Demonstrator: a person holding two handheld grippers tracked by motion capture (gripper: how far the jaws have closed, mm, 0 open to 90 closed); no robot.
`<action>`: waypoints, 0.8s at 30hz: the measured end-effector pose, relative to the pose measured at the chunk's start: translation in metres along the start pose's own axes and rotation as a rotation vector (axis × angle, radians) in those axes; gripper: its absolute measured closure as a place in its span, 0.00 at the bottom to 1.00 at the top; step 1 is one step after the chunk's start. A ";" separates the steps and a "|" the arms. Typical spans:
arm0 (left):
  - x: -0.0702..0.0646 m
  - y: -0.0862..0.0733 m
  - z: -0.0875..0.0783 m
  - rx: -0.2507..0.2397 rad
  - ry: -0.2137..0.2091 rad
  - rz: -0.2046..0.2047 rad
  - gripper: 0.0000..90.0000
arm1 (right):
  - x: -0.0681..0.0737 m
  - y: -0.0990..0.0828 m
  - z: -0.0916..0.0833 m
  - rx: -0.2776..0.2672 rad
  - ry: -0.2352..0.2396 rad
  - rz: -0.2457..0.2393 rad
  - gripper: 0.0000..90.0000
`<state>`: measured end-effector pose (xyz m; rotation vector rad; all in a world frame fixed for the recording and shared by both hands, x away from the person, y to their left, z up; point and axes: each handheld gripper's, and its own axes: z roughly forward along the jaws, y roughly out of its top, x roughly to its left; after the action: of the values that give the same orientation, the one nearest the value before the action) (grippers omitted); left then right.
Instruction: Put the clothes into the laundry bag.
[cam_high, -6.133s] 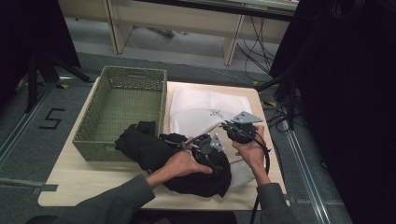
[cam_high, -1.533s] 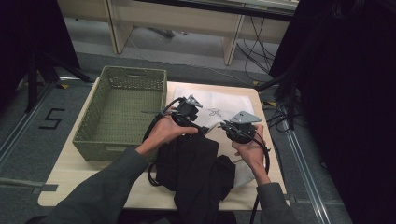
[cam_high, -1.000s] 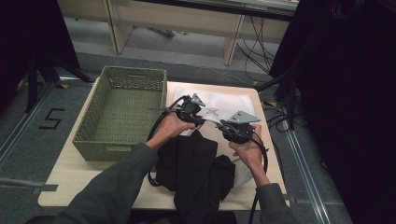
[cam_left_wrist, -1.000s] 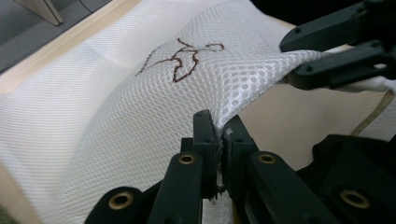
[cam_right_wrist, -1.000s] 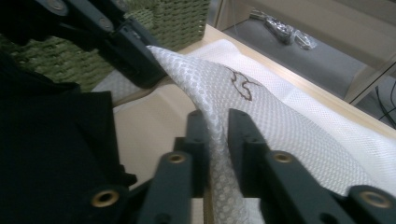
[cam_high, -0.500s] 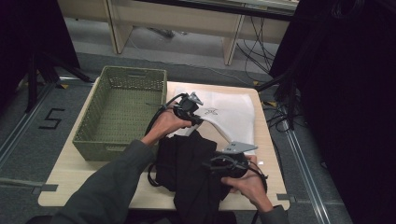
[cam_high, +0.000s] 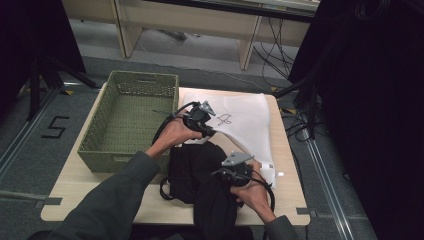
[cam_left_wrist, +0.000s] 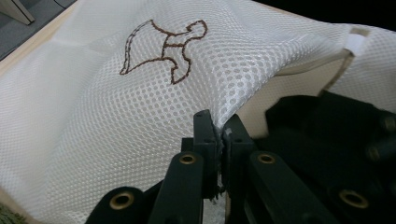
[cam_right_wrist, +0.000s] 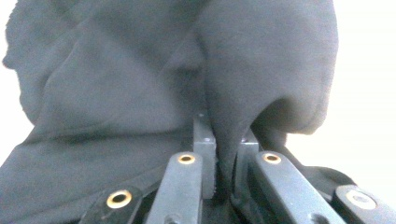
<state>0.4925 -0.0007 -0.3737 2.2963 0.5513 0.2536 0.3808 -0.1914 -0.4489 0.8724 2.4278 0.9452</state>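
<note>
A white mesh bag (cam_high: 245, 120) with a stitched brown animal lies at the back right of the table. My left gripper (cam_high: 211, 130) is shut on its near edge; in the left gripper view the jaws (cam_left_wrist: 219, 123) pinch the mesh (cam_left_wrist: 116, 107) and lift it. A black garment (cam_high: 195, 167) lies crumpled in front of the bag, partly over the table's near edge. My right gripper (cam_high: 221, 179) sits on it. Its jaws have just been closing, and in the right gripper view (cam_right_wrist: 224, 128) a fold of the black cloth (cam_right_wrist: 140, 70) is clamped between them.
A green woven basket (cam_high: 142, 76) stands empty at the back left of the wooden table (cam_high: 80, 185). Black cables trail from both grippers across the garment. Beyond the table are a grey floor, desk legs and dark curtains on the right.
My right gripper has moved from beside the bag toward the person and down onto the black garment, and has shut on a fold of it. The left gripper stayed on the bag's edge.
</note>
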 end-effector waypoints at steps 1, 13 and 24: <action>0.000 0.000 -0.002 0.001 -0.001 0.001 0.96 | -0.009 0.005 -0.003 0.009 -0.022 0.009 0.95; 0.001 -0.006 0.002 0.029 -0.019 0.001 0.95 | -0.067 0.019 0.049 0.051 -0.234 0.094 0.79; 0.002 -0.007 0.002 0.032 -0.015 -0.014 0.95 | -0.047 0.012 -0.050 -0.129 -0.050 0.181 0.45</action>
<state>0.4934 0.0033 -0.3803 2.3226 0.5670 0.2221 0.3929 -0.2393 -0.3998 1.0688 2.2465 1.1167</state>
